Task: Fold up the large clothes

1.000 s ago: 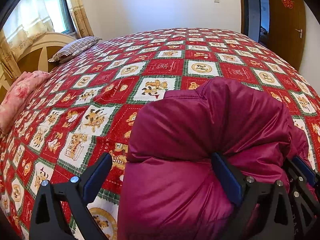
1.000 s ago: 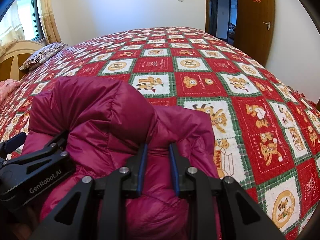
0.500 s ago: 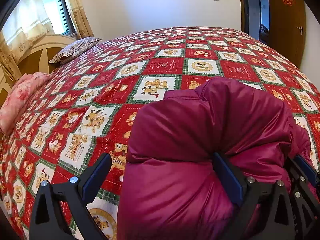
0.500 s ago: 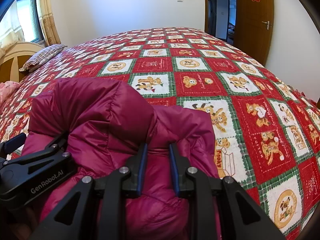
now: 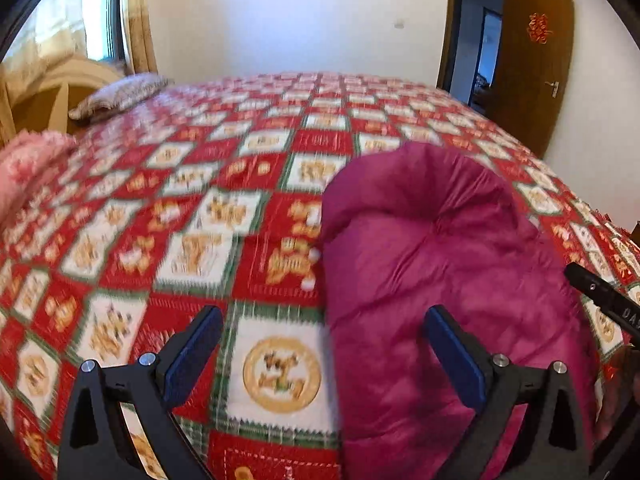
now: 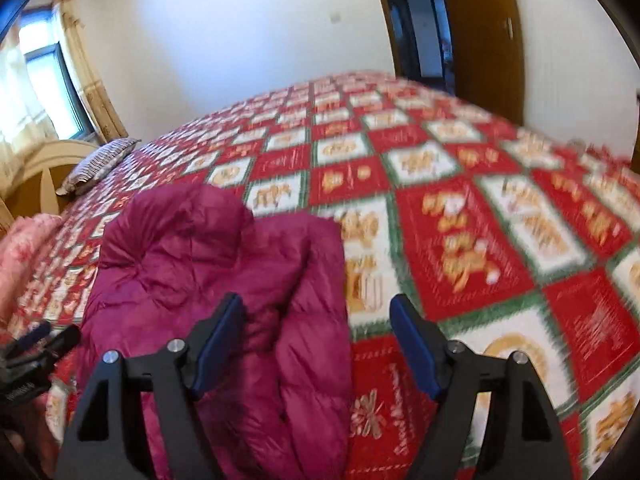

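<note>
Bedroom, bed under a red-green patchwork quilt. My left tongs are spread, pinching nothing — the magenta puffer jacket lies bundled just ahead, toward their right finger. My right tongs are opening, jacket edge between them, unpressed. Fold looks mostly done; maybe tidying left.

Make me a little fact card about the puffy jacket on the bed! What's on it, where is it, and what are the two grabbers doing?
Garment: magenta puffy jacket, bundled up
Resting on: bed with red, green and white patchwork cover
Left hand-held gripper: open, holding nothing
Right hand-held gripper: jaws opening, not gripping jacket
Pillow: striped, at headboard
Blanket: pink, at bed's edge
Door: brown, open
</note>
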A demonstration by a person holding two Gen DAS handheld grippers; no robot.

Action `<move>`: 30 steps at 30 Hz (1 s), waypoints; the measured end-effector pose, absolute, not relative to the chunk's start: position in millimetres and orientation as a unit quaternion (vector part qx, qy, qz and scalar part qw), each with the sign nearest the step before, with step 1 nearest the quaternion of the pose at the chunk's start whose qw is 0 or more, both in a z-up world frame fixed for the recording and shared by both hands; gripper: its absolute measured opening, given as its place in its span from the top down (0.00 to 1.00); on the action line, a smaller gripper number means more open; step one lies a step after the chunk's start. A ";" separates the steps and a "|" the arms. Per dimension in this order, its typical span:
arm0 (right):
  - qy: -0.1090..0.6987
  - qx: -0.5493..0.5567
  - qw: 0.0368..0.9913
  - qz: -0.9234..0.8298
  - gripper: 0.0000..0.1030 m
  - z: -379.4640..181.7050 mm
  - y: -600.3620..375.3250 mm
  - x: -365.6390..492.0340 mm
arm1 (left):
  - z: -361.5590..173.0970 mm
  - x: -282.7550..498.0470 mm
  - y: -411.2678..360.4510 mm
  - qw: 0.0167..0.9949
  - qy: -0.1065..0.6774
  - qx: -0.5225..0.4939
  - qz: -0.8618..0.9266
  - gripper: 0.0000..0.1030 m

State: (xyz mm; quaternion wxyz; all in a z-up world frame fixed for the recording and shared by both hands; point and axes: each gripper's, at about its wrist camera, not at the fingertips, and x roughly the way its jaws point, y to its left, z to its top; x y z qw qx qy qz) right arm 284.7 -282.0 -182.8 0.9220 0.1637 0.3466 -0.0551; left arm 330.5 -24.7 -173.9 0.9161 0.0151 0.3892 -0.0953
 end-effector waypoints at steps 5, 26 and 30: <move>0.370 0.163 0.914 -0.034 0.27 -200.2 -275.8 291.0 | -188.9 323.1 -35.1 0.917 0.383 0.024 -0.108 0.02; 0.372 0.185 0.908 0.048 0.80 -212.9 -268.0 290.3 | -184.8 297.3 -83.7 0.924 0.336 0.101 -0.156 0.71; 0.349 0.177 0.919 0.045 0.82 -202.7 -261.0 279.9 | -173.5 288.2 -79.5 0.929 0.327 0.103 -0.139 0.83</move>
